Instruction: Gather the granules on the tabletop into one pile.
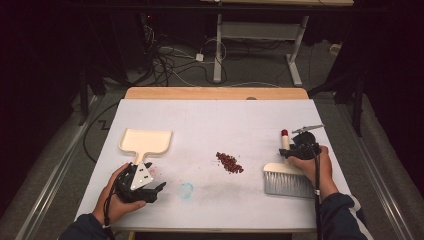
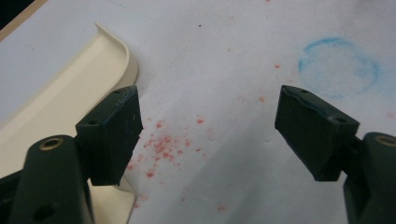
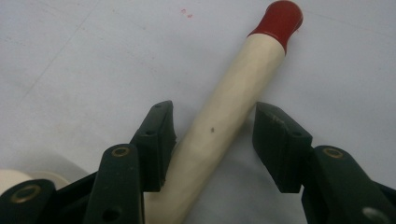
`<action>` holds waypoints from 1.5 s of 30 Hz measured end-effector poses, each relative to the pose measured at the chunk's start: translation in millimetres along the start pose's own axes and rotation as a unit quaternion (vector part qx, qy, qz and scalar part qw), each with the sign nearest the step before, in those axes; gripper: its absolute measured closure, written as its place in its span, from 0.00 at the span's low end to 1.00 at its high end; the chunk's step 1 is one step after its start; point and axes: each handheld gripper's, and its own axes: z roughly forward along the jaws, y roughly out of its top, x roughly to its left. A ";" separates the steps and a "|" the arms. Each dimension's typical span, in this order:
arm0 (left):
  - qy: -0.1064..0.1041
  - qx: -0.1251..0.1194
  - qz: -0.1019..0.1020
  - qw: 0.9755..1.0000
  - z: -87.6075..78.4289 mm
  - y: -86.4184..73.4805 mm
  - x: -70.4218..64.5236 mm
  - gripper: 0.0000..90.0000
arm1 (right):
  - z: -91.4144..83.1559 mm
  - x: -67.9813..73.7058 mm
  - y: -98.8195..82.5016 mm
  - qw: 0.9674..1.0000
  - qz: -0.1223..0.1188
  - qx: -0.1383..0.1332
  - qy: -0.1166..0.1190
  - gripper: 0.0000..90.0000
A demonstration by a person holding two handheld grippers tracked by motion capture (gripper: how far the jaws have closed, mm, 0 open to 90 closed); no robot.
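- Near the table's (image 1: 210,107) right edge, the right gripper (image 3: 212,140) straddles the brush (image 1: 285,172) handle, jaws apart, not yet clamped.
- Near the front-left corner, the left gripper (image 2: 208,135) gapes empty beside the dustpan (image 1: 146,141).
- The step looks like grasping; next, squeeze the handle, then sweep the red crumbs (image 1: 229,162) at mid-table.

The white surface (image 1: 215,120) carries a small heap of red crumbs (image 1: 229,162) at its middle. Left of the crumbs lies a cream dustpan (image 1: 146,142); right of them a hand brush (image 1: 286,172); a faint blue ring (image 1: 186,190) is nearer than them.
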 end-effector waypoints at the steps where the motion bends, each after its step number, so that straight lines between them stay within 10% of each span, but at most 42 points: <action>1: 0.000 0.000 0.000 1.000 0.0 0.0 -0.2 0.24 | 0.9 0.9 1.1 1.000 -0.003 0.002 -0.002 0.55; 6: 0.001 -0.003 -0.001 1.000 -1.1 0.0 0.1 0.24 | 1.2 4.9 3.0 1.000 -0.013 -0.002 -0.010 0.55; 10: 0.003 -0.010 -0.002 1.000 -3.3 0.9 0.3 0.24 | -13.8 12.4 4.6 0.997 -0.046 -0.064 0.003 0.52; 19: 0.012 -0.038 -0.004 0.999 -8.2 5.8 -1.6 0.22 | -75.8 57.1 -18.1 0.960 -0.136 -0.243 0.012 0.36; 27: 0.013 -0.063 -0.002 0.998 -13.5 7.2 -9.3 0.19 | -101.8 86.7 -67.3 0.940 -0.175 -0.294 -0.015 0.25; 45: 0.007 -0.055 0.013 0.998 -9.3 7.3 -14.6 0.18 | -101.5 89.1 -87.4 0.944 -0.171 -0.282 -0.021 0.23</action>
